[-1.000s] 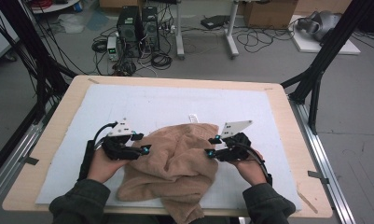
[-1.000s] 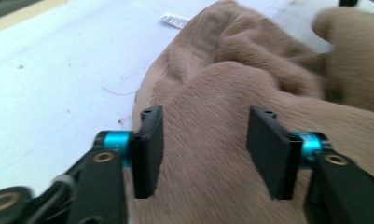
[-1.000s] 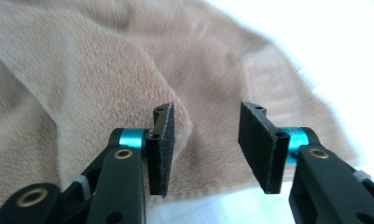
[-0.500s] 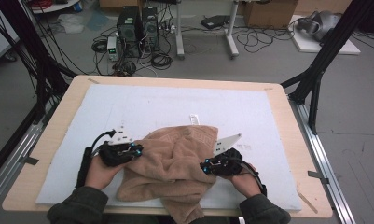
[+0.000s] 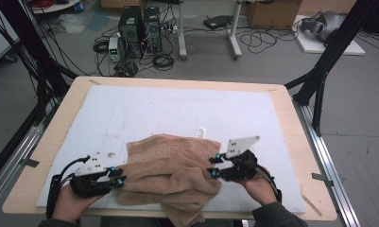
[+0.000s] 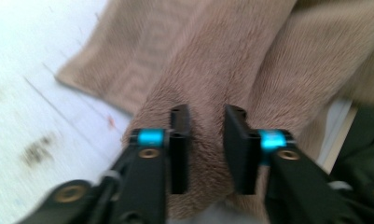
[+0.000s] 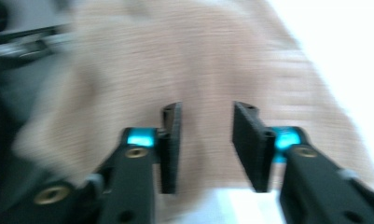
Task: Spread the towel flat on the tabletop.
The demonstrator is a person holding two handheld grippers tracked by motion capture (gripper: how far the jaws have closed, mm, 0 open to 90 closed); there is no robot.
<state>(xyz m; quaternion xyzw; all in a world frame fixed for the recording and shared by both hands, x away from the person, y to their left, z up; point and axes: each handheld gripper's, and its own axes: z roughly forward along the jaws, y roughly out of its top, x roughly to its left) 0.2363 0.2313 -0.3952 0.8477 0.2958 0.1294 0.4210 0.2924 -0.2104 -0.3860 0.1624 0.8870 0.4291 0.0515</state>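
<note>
A tan towel [image 5: 170, 170] lies crumpled on the white mat [image 5: 154, 104], and its near part hangs over the table's front edge. My left gripper [image 5: 118, 176] is at the towel's near left side, its jaws apart and just opened; the left gripper view shows its gripper [image 6: 206, 140] with towel pile [image 6: 212, 60] in the gap, pads not pressing. My right gripper [image 5: 214, 165] is at the towel's right edge, also just opened. In the right gripper view its jaws [image 7: 206, 140] stand apart with blurred towel [image 7: 198, 60] beyond them.
The wooden table [image 5: 45, 137] carries the mat, with a small white tag [image 5: 201, 132] just behind the towel. Black frame legs [image 5: 319, 80] stand at the right corner. Computer towers [image 5: 140, 23] and cables sit on the floor beyond.
Both grippers shut on the towel, then opened again. The left gripper drew toward the near left corner. The right gripper came nearer, then edged right. The towel's folds have shifted.
</note>
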